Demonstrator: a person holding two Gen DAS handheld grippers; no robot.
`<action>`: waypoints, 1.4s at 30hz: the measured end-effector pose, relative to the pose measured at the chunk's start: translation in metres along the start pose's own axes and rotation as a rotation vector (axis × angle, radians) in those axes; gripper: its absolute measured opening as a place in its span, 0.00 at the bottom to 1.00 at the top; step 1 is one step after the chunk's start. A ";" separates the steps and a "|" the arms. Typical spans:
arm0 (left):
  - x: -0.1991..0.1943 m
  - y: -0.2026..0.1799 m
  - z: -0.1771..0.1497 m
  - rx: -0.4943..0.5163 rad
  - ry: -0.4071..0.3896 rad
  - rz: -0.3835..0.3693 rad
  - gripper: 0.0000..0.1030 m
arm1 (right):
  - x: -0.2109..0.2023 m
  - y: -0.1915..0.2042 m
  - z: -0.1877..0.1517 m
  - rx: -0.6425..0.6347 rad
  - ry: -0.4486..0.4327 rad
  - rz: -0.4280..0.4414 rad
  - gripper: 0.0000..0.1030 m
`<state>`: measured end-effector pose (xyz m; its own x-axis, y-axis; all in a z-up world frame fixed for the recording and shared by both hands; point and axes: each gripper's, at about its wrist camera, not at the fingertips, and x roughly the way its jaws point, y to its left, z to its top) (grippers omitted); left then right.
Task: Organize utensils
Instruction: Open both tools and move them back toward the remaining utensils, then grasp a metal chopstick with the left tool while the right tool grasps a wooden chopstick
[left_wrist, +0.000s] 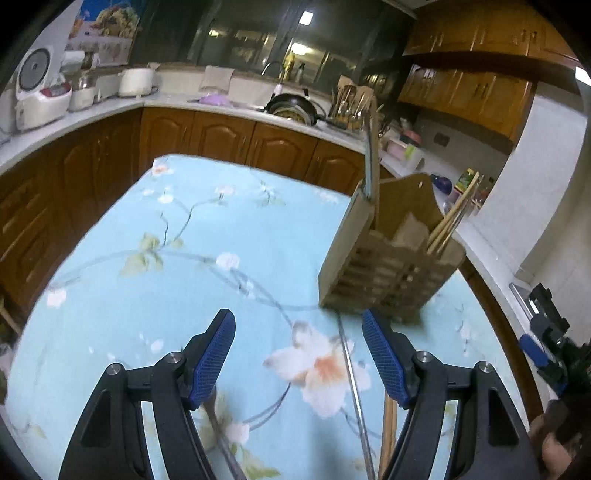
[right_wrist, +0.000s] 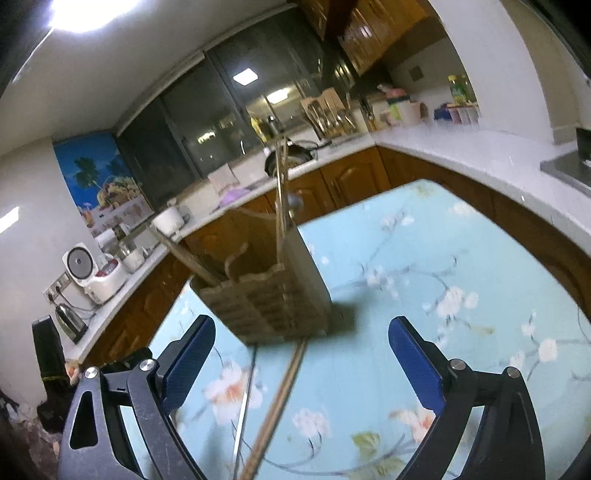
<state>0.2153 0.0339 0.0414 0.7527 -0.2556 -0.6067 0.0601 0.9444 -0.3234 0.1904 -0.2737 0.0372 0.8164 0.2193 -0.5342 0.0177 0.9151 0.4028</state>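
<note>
Utensils: chopsticks (left_wrist: 448, 221) stand in the wooden holder (left_wrist: 384, 266) on the floral table (left_wrist: 184, 277); loose ones (right_wrist: 280, 398) lie in front of it. Left gripper (left_wrist: 298, 356) and right gripper (right_wrist: 302, 363) both spread wide, nothing held. Only the left view shows the other gripper; only the right shows the kettle (right_wrist: 70, 322).

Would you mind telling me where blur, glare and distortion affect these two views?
Left wrist view: the wooden utensil holder is motion-smeared, and fisheye bends the counter edge. Right wrist view: a ceiling light blows out the top left, and the holder is blurred too.
</note>
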 end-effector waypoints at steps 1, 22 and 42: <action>0.001 -0.001 -0.002 -0.003 0.007 0.003 0.69 | 0.001 -0.002 -0.005 0.000 0.012 -0.007 0.93; 0.055 -0.042 -0.005 0.133 0.220 0.019 0.64 | 0.013 -0.018 -0.030 0.013 0.101 -0.059 0.92; 0.094 -0.053 -0.029 0.261 0.317 -0.009 0.08 | 0.127 0.013 -0.038 -0.078 0.372 -0.052 0.19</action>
<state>0.2641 -0.0463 -0.0199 0.5149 -0.2770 -0.8113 0.2610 0.9521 -0.1593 0.2726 -0.2211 -0.0540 0.5504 0.2665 -0.7912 -0.0025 0.9482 0.3177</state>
